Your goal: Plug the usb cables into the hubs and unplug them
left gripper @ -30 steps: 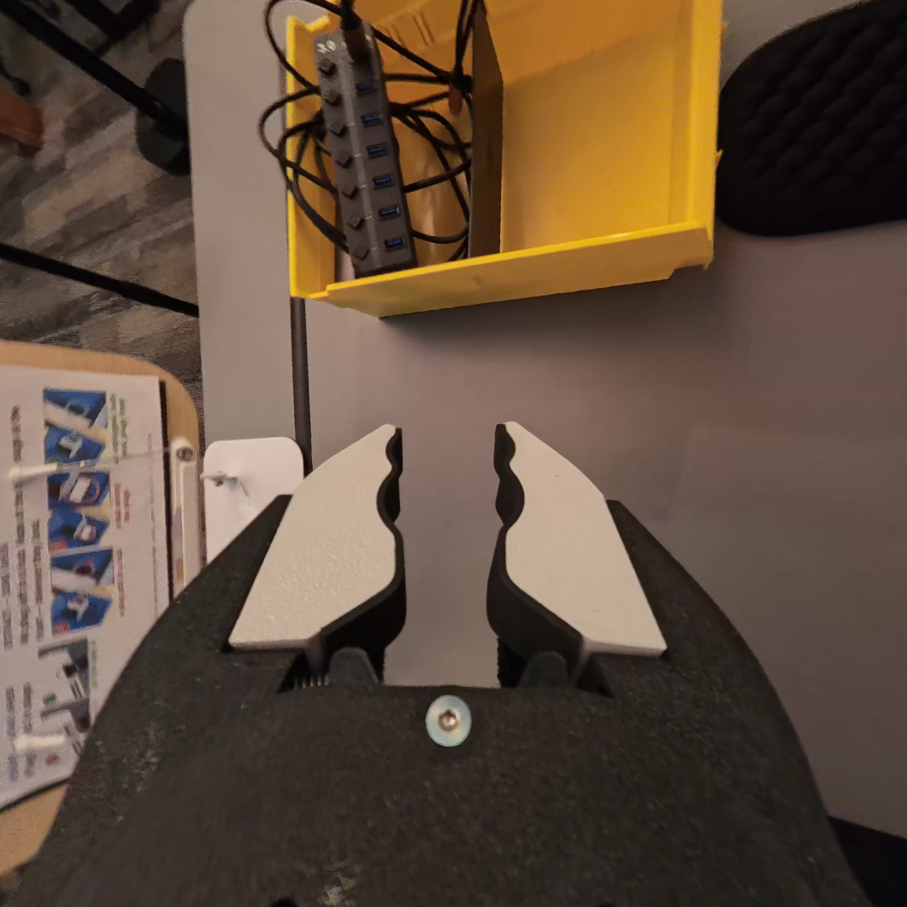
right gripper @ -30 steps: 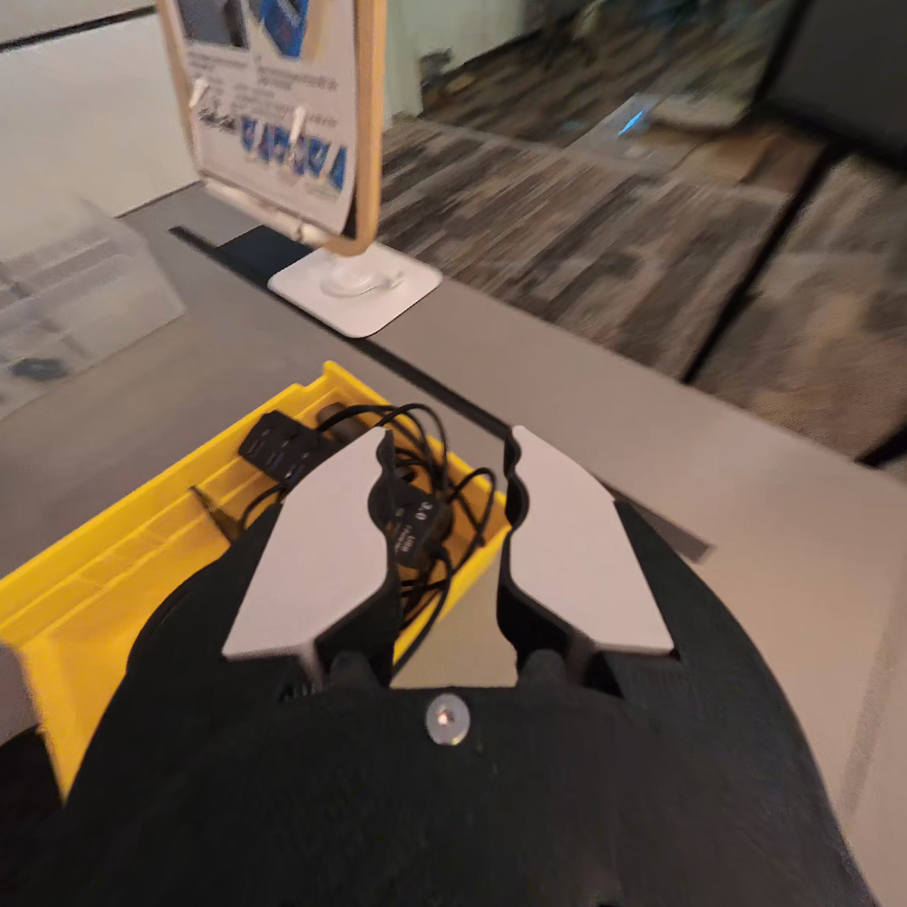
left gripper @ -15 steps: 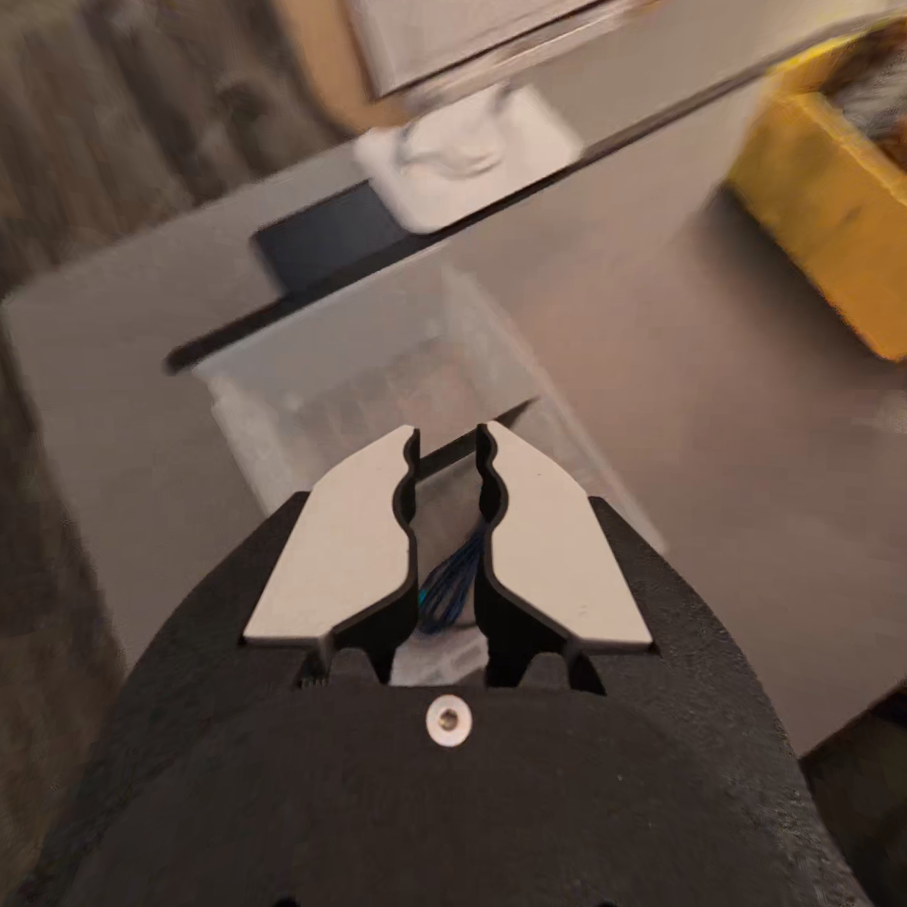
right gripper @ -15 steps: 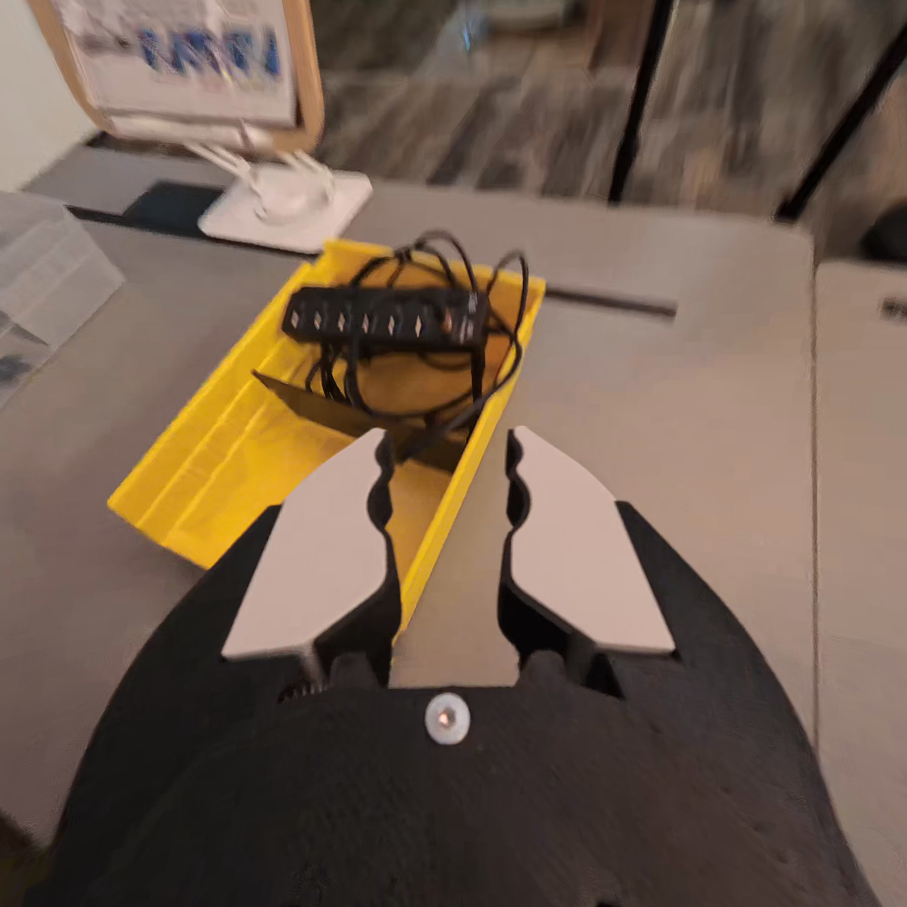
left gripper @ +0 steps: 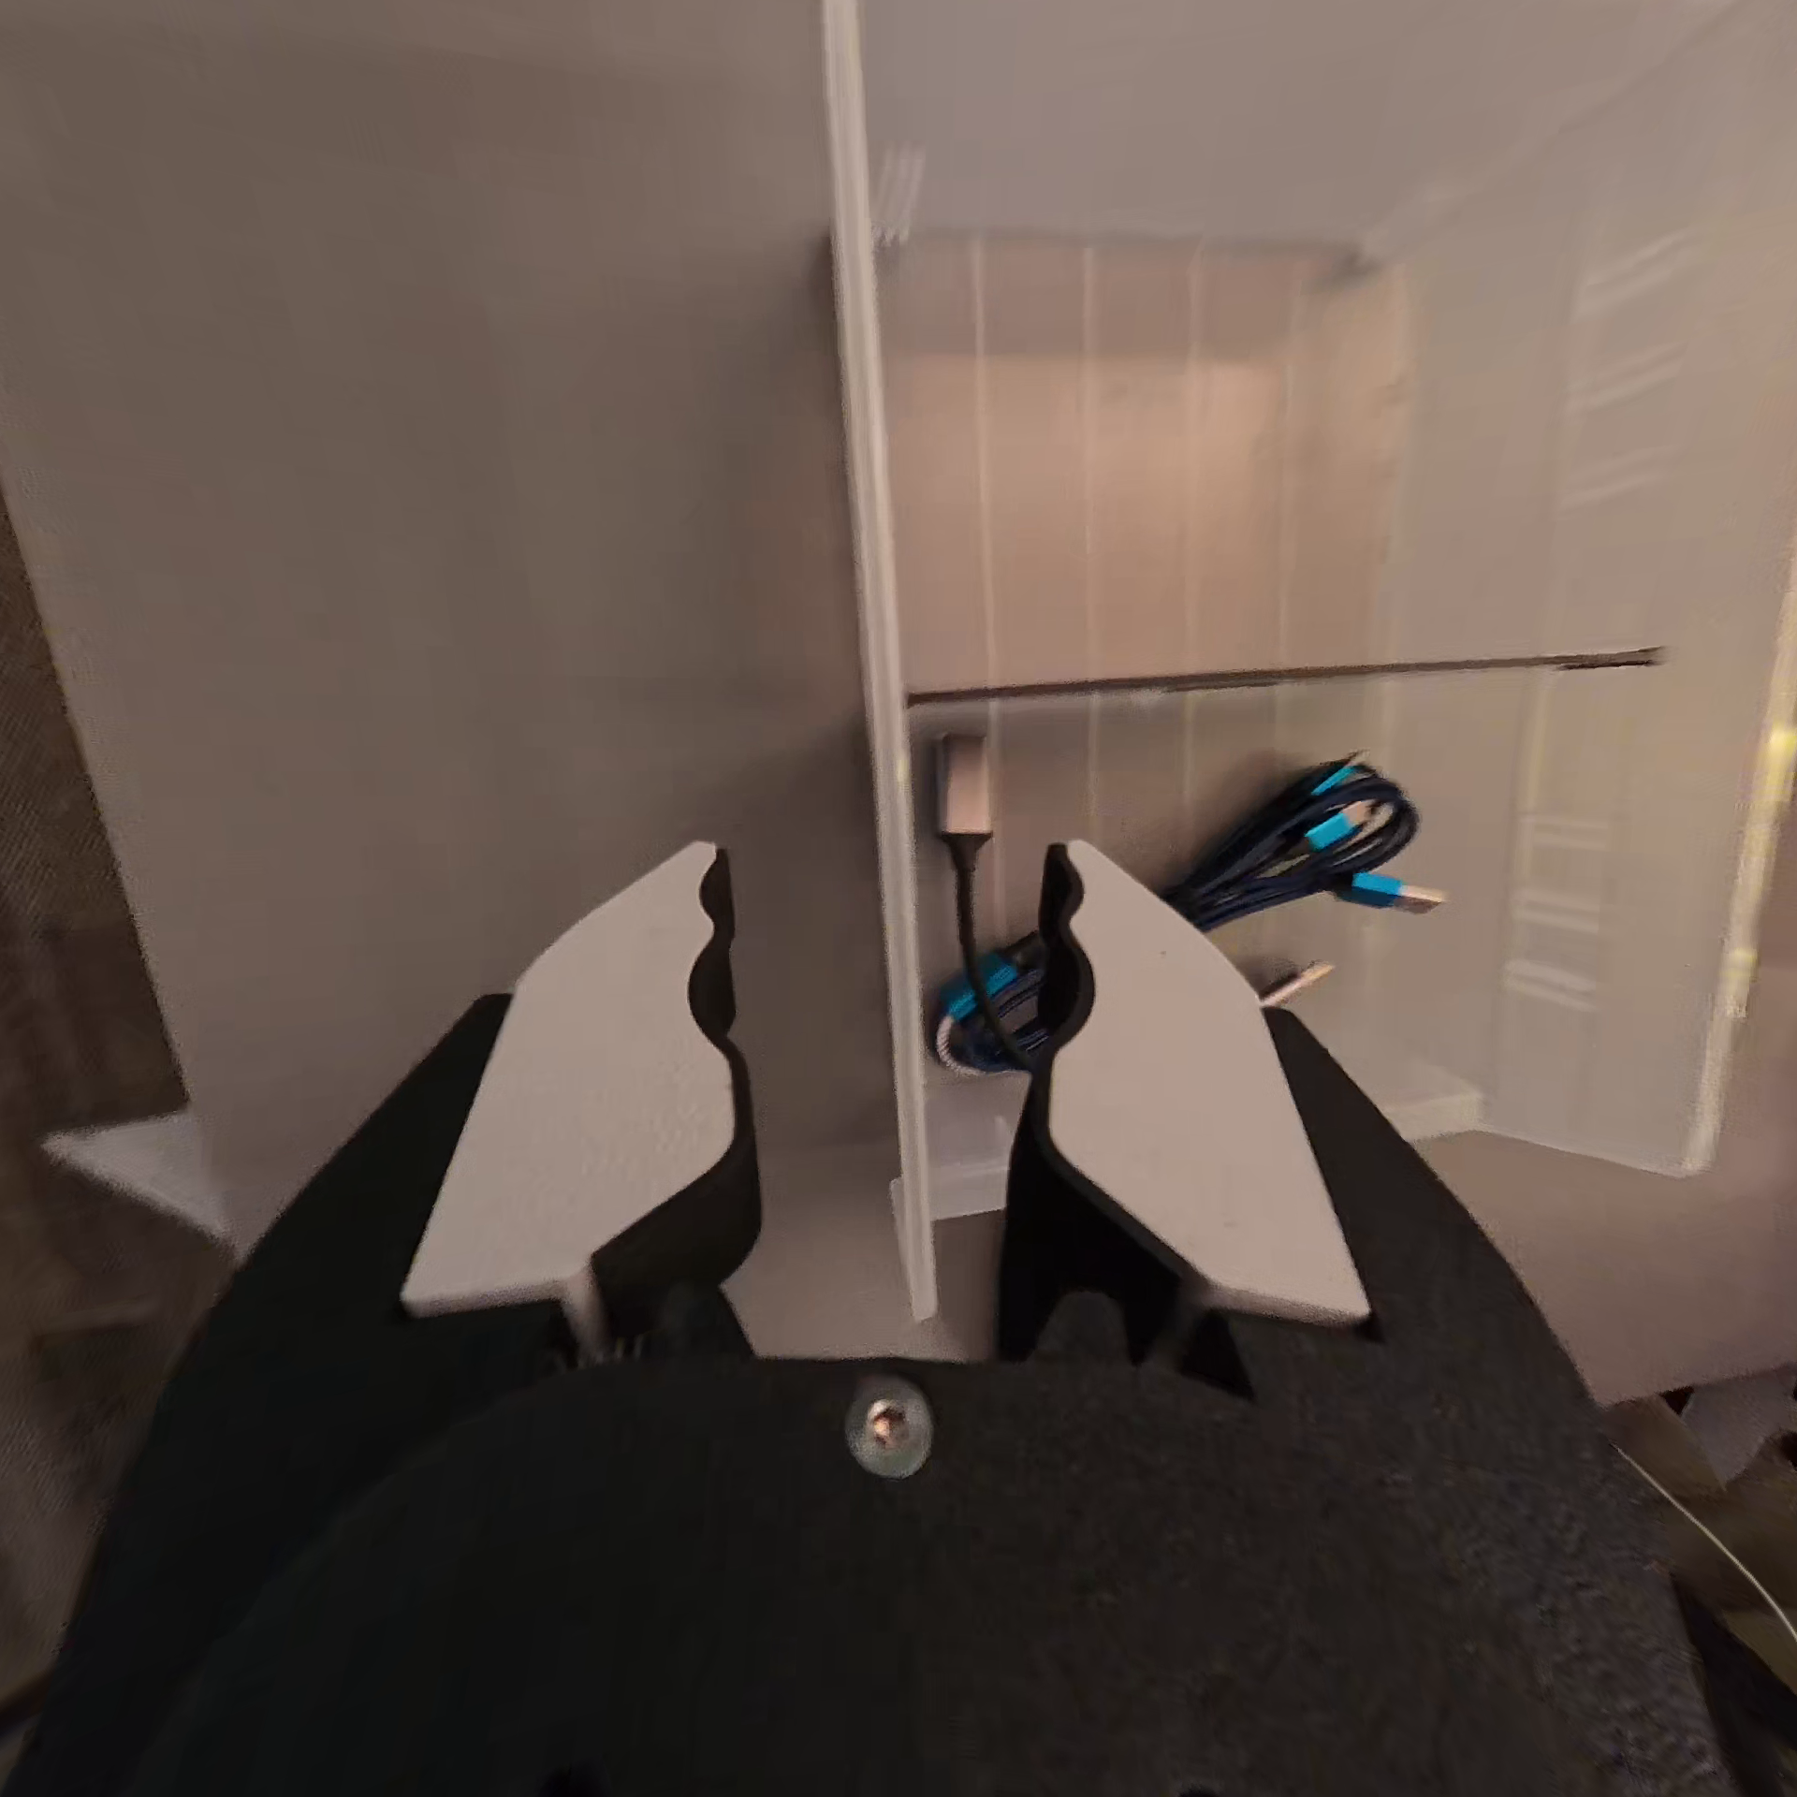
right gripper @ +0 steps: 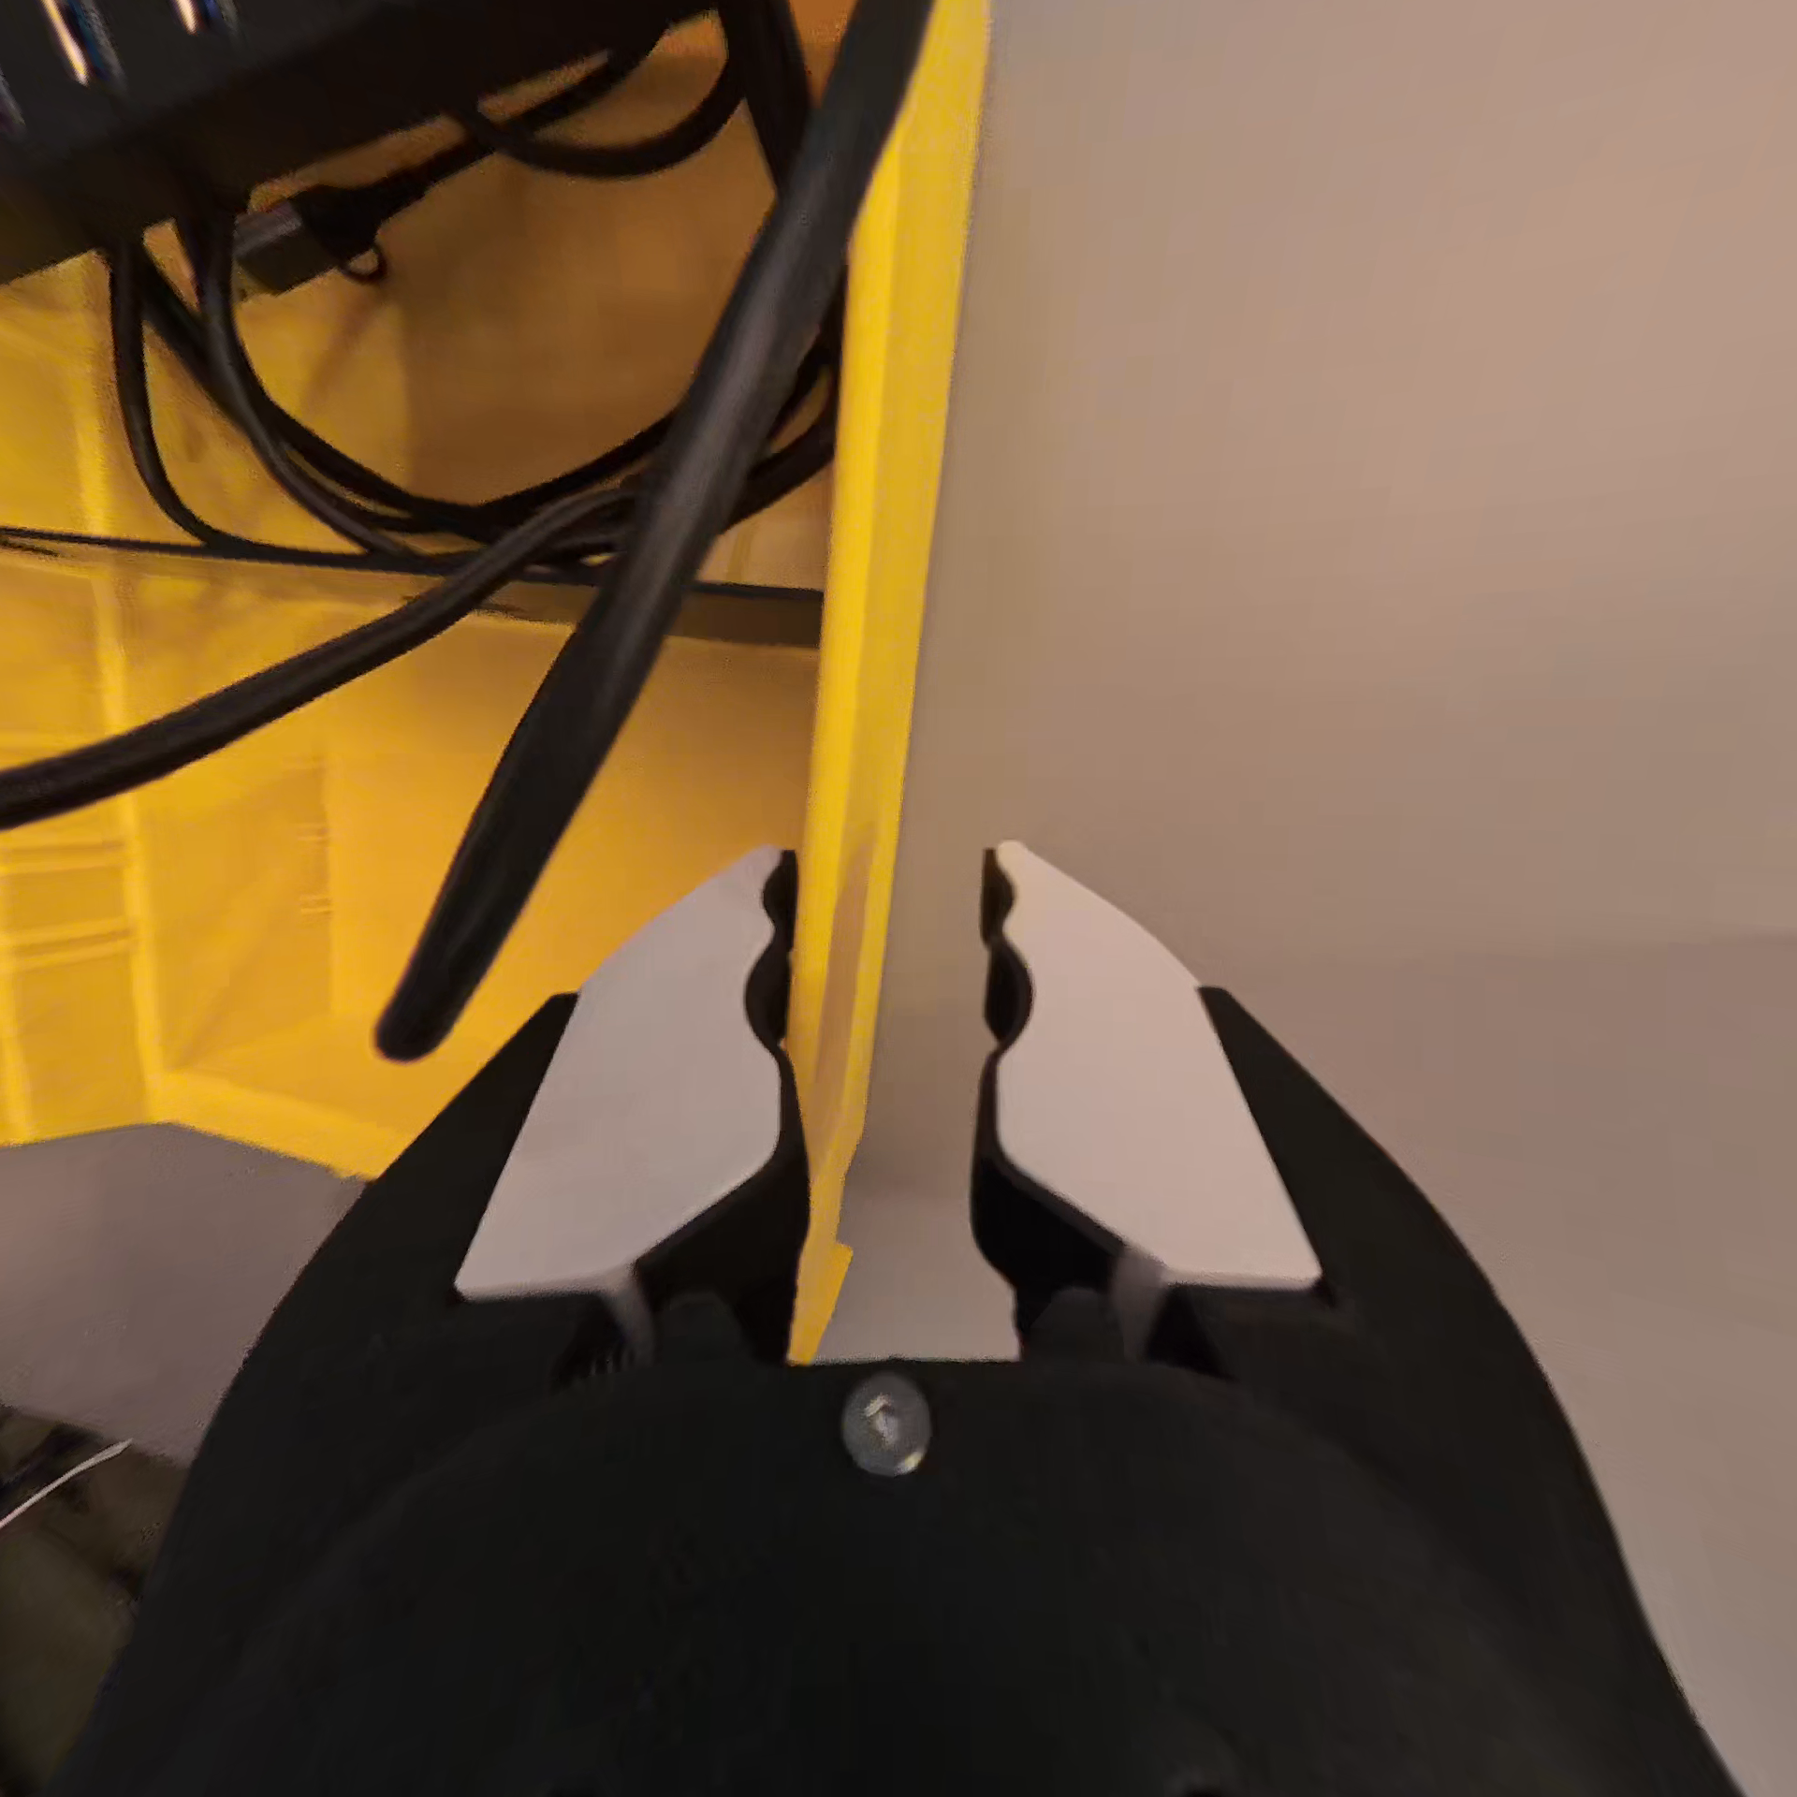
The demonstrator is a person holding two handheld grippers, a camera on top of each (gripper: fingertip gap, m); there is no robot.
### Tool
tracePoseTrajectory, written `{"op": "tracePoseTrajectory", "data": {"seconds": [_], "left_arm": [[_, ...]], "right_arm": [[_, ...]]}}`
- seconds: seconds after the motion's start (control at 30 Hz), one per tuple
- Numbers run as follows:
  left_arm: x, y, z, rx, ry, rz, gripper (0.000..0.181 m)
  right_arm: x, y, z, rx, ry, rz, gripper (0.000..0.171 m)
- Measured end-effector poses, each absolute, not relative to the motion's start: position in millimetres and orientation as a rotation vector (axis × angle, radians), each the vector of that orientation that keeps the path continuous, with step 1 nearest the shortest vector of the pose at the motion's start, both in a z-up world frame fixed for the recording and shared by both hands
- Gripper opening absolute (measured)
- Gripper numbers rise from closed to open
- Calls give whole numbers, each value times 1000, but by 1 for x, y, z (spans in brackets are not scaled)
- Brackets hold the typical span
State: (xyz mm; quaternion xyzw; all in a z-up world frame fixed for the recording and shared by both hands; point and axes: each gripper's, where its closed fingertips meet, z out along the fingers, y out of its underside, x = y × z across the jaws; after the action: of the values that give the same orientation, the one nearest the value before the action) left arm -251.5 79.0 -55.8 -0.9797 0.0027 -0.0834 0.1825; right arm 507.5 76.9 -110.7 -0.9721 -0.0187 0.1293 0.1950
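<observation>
Grey tabletop (left gripper: 438,486) is being crossed by both tools. Left gripper (left gripper: 885,856) is being held agape, straddling the clear bin (left gripper: 875,681) wall; blue usb cables (left gripper: 1303,836) are lying inside. Right gripper (right gripper: 890,861) is being held parted astride the yellow bin (right gripper: 895,583) wall, black hub (right gripper: 194,58) and cords (right gripper: 622,583) within.

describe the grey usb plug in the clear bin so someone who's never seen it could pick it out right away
Find the clear plastic bin on the grey table. In its near compartment, tight against the left wall, lies the grey USB plug on a thin black cord. Unlike the blue braided cables bundled to its right, it has a plain grey metallic shell and no blue.
</observation>
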Motion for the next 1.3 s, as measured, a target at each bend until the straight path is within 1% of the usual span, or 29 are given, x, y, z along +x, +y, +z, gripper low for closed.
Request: {"op": "tracePoseTrajectory", "data": {"seconds": [0.07, 0.2, 0.3, 0.4, 0.47, 0.6, 0.67, 0.77, 0.97, 1.03, 1.3], "left_arm": [[-263, 72, -68, -2847, -77, -149, 60], [-250, 62, -87, -2959, -14, -204, 53], [-245, 60, -99, -3016, 29, -195, 37], [-239, 63, -109, -3042, 81, -212, 14], [-242, 60, -118, -3089, 132, -143, 5], [-235, 61, -118, -3099, 133, -130, 5], [-228, 60, -118, -3105, 163, -126, 6], [-212, 60, -118, -3117, 222, -97, 8], [-182, 73, -119, -3120, 309, 191, 25], [-167, 74, -119, -3109, 379, 222, 27], [-135, 66, -119, -3125, 425, 138, 25]], "right_arm": [[496, 74, -113, -2760, -74, 477, 15], [497, 73, -123, -2868, -118, 350, 10], [497, 73, -127, -2933, -132, 249, 7], [482, 72, -126, -2956, -185, 289, 8], [470, 75, -126, -2971, -232, 276, 9], [443, 84, -126, -3003, -363, 191, 12], [421, 85, -125, -3012, -410, 229, 14], [394, 90, -124, -3030, -449, 220, 12], [353, 97, -124, -3008, -612, 217, 12], [345, 95, -124, -3009, -643, 213, 12], [322, 88, -123, -3010, -669, 262, 16]]}}
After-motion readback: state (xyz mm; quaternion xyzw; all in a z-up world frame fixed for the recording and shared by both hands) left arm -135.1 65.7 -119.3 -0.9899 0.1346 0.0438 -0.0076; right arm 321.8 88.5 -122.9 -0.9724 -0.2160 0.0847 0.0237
